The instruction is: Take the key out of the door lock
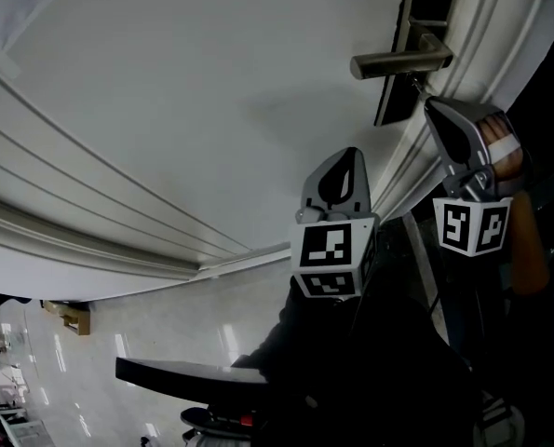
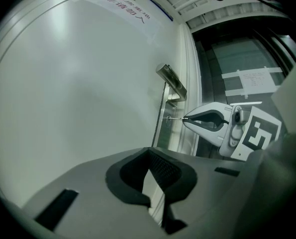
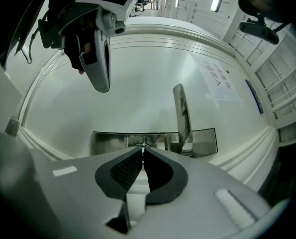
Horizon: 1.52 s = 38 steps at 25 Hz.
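A small metal key [image 2: 174, 118] sticks out of the lock in the steel lock plate [image 2: 161, 126] on the white door, just below the lever handle [image 1: 402, 61]. My right gripper [image 1: 429, 103] is at the lock, its tips shut on the key's head [image 3: 145, 145], as the left gripper view shows from the side [image 2: 184, 118]. The key shaft [image 1: 415, 85] runs from the jaw tips to the plate. My left gripper [image 1: 344, 161] hangs lower and to the left, away from the lock, shut with nothing in it [image 2: 148, 154].
The white door panel [image 1: 193, 91] with moulded ridges fills most of the head view. The door frame [image 1: 500, 35] and a dark glass panel [image 2: 242, 68] lie to the right of the lock. The handle [image 3: 181, 114] juts out just right of the key.
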Each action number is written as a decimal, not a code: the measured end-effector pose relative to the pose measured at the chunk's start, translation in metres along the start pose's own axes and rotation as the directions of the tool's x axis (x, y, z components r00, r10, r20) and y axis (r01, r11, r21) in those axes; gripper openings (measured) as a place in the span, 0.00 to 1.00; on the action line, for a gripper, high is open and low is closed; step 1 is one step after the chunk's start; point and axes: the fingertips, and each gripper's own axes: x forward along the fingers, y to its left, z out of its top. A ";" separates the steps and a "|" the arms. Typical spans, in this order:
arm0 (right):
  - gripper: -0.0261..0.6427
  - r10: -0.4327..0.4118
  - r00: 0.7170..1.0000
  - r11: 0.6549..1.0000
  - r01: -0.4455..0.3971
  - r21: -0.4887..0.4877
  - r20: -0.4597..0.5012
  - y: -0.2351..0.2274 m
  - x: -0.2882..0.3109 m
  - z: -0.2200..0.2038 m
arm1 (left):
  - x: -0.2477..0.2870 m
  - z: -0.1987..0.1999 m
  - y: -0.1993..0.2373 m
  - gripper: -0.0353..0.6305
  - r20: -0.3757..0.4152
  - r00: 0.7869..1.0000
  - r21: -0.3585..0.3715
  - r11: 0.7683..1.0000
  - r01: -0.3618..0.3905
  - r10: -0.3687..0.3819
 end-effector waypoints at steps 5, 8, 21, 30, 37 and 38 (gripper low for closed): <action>0.06 0.010 1.000 1.000 -0.010 -0.004 -0.006 -0.001 -0.001 0.004 | -0.004 0.004 0.001 0.05 0.001 1.000 -0.003 1.000 0.006 -0.006; 0.06 0.010 1.000 1.000 -0.010 -0.003 -0.008 -0.001 -0.003 0.003 | -0.005 0.005 0.000 0.05 0.003 1.000 -0.002 1.000 0.010 -0.010; 0.06 0.002 1.000 1.000 -0.002 0.006 -0.010 0.002 -0.005 0.005 | -0.009 0.004 0.001 0.05 0.009 1.000 -0.007 1.000 0.005 -0.005; 0.06 0.001 1.000 1.000 -0.001 0.007 -0.005 0.002 -0.008 0.004 | -0.011 -0.003 0.004 0.05 0.001 1.000 0.015 1.000 -0.009 0.009; 0.06 -0.004 1.000 1.000 0.004 0.014 -0.003 0.004 -0.015 0.006 | -0.014 0.000 0.001 0.05 0.000 1.000 -0.012 1.000 -0.009 0.009; 0.06 -0.009 1.000 1.000 0.009 0.027 0.001 0.003 -0.017 0.007 | -0.014 0.000 0.002 0.05 0.005 1.000 -0.010 1.000 -0.012 0.012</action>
